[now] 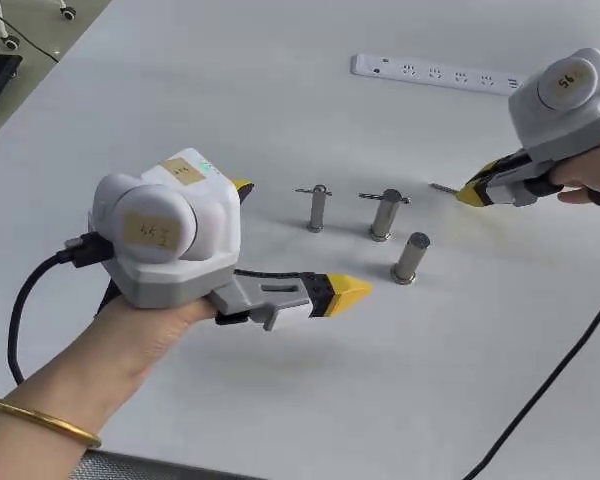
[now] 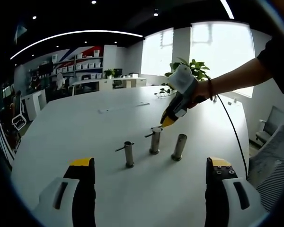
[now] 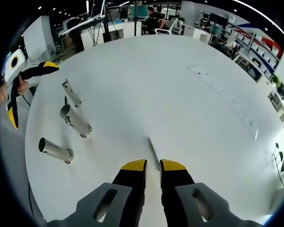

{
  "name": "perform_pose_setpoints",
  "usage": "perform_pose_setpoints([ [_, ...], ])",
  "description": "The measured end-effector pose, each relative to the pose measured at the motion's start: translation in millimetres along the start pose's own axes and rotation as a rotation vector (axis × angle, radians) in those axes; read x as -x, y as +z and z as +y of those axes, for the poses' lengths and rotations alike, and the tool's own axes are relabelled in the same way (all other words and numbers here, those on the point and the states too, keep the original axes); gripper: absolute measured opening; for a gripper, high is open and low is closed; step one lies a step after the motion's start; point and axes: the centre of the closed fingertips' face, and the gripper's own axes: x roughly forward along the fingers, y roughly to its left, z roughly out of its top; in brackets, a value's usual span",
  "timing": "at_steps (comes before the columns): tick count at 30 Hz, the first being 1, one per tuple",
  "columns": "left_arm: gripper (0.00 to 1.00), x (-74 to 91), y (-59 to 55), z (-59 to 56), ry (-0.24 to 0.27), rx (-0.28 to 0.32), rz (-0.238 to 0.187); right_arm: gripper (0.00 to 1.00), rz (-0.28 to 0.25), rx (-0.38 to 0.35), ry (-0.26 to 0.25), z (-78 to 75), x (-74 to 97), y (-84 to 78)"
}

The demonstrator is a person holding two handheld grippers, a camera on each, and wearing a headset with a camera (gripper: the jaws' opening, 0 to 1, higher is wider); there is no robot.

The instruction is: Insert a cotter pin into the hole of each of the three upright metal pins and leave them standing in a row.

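Observation:
Three upright metal pins stand in a loose row on the white table. The left pin (image 1: 318, 208) (image 2: 128, 154) and the middle pin (image 1: 384, 214) (image 2: 155, 140) each carry a cotter pin through the top. The right pin (image 1: 411, 257) (image 2: 179, 147) (image 3: 55, 150) has a bare top. My left gripper (image 1: 300, 237) (image 2: 151, 165) hangs open and empty, in front of the pins. My right gripper (image 1: 470, 193) (image 3: 154, 166) is shut on a cotter pin (image 1: 442, 187) (image 3: 154, 152), which sticks out of its tips to the right of the middle pin.
A white power strip (image 1: 435, 74) (image 3: 227, 94) lies at the far side of the table. A black cable (image 1: 550, 380) runs across the near right corner. Office desks, chairs and a plant stand beyond the table.

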Motion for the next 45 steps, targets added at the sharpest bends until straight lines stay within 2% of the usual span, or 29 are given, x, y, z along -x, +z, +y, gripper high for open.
perform_pose_setpoints([
  [5, 0.97, -0.2, -2.5, 1.0, 0.002, -0.004, 0.010, 0.04, 0.014, 0.009, 0.001, -6.1, -3.0, -0.3],
  [9, 0.97, 0.3, -2.1, 3.2, 0.009, -0.007, 0.007, 0.04, 0.022, -0.009, 0.025, -3.1, -3.1, 0.1],
  [20, 0.96, 1.3, -2.1, 5.3, 0.011, -0.005, 0.007, 0.01, 0.069, 0.014, 0.054, 5.0, 1.0, -2.5],
  [25, 0.96, 1.5, -2.4, 5.2, 0.010, -0.010, 0.011, 0.00, 0.103, 0.081, 0.042, 6.2, 1.4, -3.4],
  [33, 0.95, 2.1, -1.7, 4.4, 0.007, -0.011, 0.009, 0.00, 0.149, 0.199, 0.016, -0.2, -2.5, -4.6],
  [39, 0.94, 2.6, -1.9, 3.8, 0.007, -0.014, 0.011, 0.00, 0.129, 0.198, 0.010, 2.0, -1.5, -3.5],
  [41, 0.89, 4.2, 4.1, 6.4, 0.027, -0.037, -0.015, 0.00, 0.118, 0.202, 0.002, 2.7, 0.4, -2.7],
  [42, 0.88, 4.6, 4.5, 5.8, 0.025, -0.033, -0.015, 0.00, 0.113, 0.198, -0.006, -0.4, 0.1, -2.1],
  [45, 0.88, 3.9, 4.3, 4.4, 0.019, -0.025, -0.013, 0.00, 0.094, 0.179, -0.007, 3.3, 5.9, 2.0],
])
